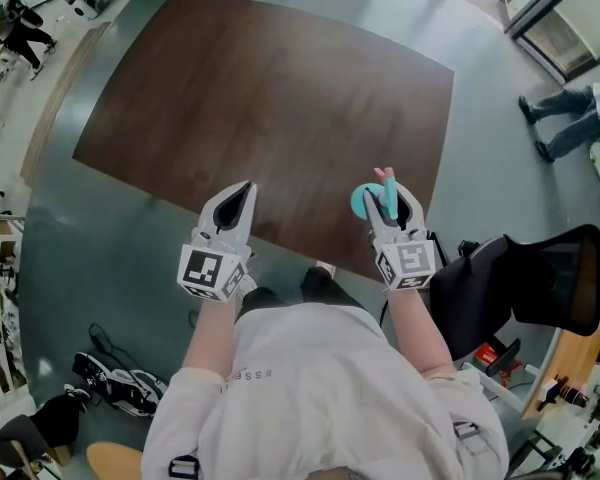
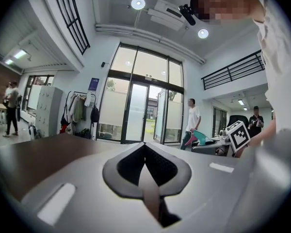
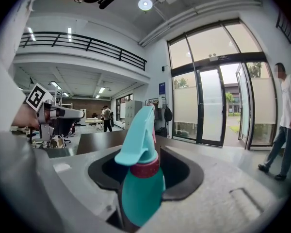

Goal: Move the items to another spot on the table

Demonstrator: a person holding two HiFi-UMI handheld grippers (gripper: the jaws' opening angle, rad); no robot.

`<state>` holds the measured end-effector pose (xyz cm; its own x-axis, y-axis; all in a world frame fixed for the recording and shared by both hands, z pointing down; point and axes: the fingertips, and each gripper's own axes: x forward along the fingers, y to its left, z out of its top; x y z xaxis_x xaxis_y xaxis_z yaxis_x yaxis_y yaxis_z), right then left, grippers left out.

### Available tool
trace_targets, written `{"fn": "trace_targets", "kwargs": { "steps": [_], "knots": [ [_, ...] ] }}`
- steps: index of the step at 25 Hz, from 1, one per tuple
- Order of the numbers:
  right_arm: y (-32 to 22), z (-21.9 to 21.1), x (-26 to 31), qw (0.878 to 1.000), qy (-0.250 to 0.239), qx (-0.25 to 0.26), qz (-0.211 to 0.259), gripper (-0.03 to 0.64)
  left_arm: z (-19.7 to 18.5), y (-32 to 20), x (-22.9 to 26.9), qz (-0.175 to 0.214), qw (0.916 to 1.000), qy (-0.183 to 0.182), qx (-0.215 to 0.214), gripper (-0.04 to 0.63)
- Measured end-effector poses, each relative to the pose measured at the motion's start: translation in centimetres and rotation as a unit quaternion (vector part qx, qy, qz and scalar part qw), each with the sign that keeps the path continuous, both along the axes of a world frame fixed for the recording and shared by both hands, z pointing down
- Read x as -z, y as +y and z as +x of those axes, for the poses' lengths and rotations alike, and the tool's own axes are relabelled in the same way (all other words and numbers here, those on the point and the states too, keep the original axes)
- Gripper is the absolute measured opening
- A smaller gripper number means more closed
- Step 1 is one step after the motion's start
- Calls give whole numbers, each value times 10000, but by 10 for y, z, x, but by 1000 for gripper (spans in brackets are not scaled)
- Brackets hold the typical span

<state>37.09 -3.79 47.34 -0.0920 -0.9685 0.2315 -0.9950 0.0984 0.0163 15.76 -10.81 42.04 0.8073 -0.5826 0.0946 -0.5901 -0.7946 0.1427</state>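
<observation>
The left gripper (image 1: 242,193) hangs over the near edge of the counter (image 1: 260,98), its fingers (image 2: 136,166) clenched on nothing. To its right, the right gripper (image 1: 390,203) is grasping a teal spray bottle (image 3: 140,178), held off the counter above its near right edge. The fingers press on the body just below the red collar, and the spray head stands clear above them. The bottle is probably hard plastic: stiff and not fragile, but smooth and rounded, so it could twist or slide in a loose grip. I cannot tell how full it is, so its weight is uncertain. The narrower part under the collar looks the safest hold.
</observation>
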Motion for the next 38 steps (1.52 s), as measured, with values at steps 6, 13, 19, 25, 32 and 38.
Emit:
{"fn": "trace_targets", "kwargs": {
  "steps": [6, 13, 19, 25, 32, 38],
  "knots": [
    [-18, -95, 1, 9993, 23, 366, -17, 172, -113, -6, 0, 4, 9989, -27, 467, 9],
    [-70, -241, 6, 9931, 66, 1164, 153, 173, -266, -16, 5, 47, 9913, 2, 1312, 9],
    [-112, -342, 13, 9808, -56, 1942, 174, 173, -360, -13, 9, 51, 9788, 79, 2048, 8],
    [-165, -429, 9, 9613, -98, 2751, 106, 173, -440, -25, 1, -20, 9575, 175, 2877, 8],
    [-237, -507, -8, 9448, -168, 3272, -3, 173, -499, -72, -10, -77, 9434, 104, 3314, 9],
    [-306, -540, -6, 9387, -136, 3443, 66, 173, -509, -141, -9, -16, 9465, -84, 3226, 8]
  ]
}}
